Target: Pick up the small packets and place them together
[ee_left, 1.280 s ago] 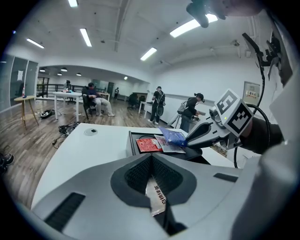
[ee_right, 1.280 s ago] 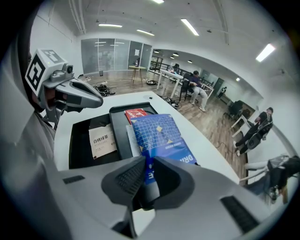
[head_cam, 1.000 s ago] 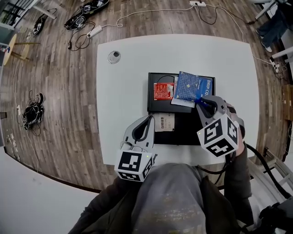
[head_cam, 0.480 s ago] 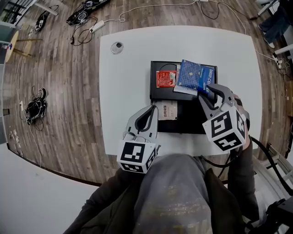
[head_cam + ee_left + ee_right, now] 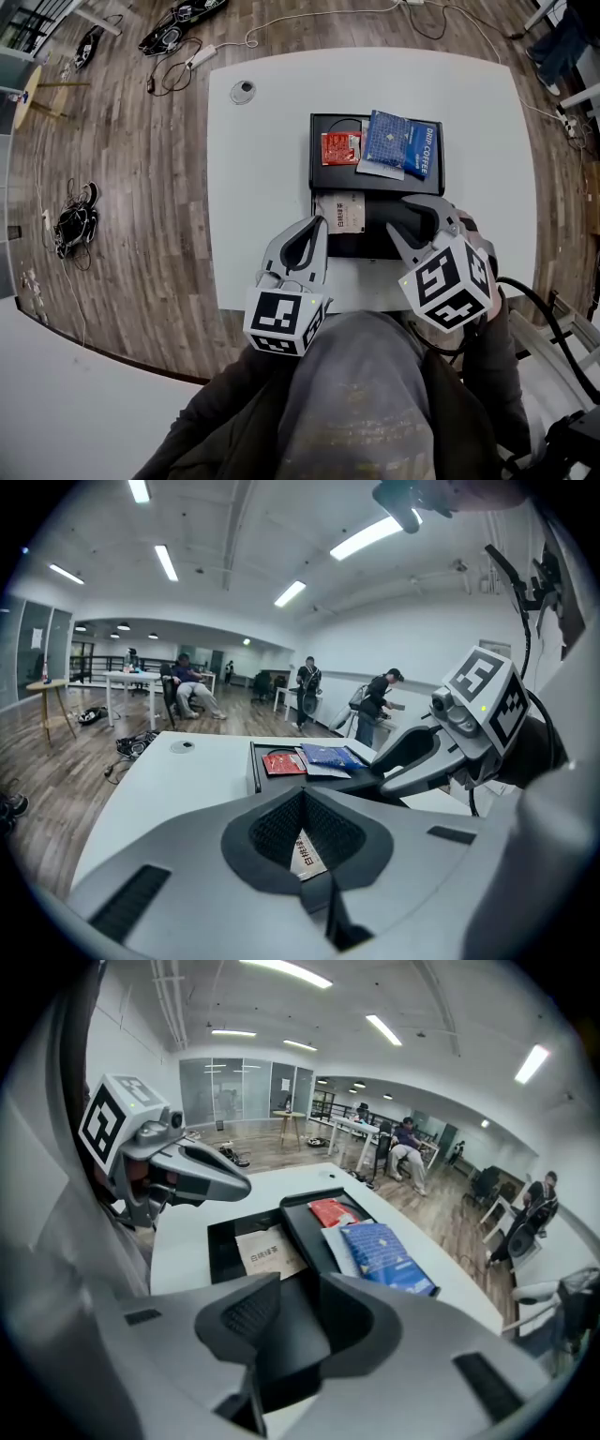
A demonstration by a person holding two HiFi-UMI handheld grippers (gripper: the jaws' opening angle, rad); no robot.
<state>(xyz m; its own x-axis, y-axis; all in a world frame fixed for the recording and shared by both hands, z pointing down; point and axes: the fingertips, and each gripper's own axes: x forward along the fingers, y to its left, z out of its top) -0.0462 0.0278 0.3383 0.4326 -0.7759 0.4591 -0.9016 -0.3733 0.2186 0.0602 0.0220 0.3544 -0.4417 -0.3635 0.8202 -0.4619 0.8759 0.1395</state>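
On the far black tray [image 5: 320,180] a red packet [image 5: 339,148] lies beside a blue packet [image 5: 398,145], which overlaps a white packet [image 5: 373,170]. A beige packet [image 5: 339,216] rests on the nearer black panel [image 5: 375,223]. My right gripper [image 5: 398,214] hovers over that panel, short of the blue packet [image 5: 384,1255]. Its jaws have just been opening and now stand open with nothing between them [image 5: 295,1288]. My left gripper [image 5: 319,223] is shut, its tips just left of the beige packet [image 5: 307,855], which shows through the gap behind them.
A small round object [image 5: 243,91] sits at the far left corner of the white table [image 5: 262,169]. Cables and a power strip [image 5: 192,58] lie on the wooden floor beyond. Several people stand and sit far off in the room [image 5: 380,700].
My right gripper has let go of the blue packet, opened and drawn back toward me. The blue packet stays on the tray beside the red one. My left gripper edged slightly forward.
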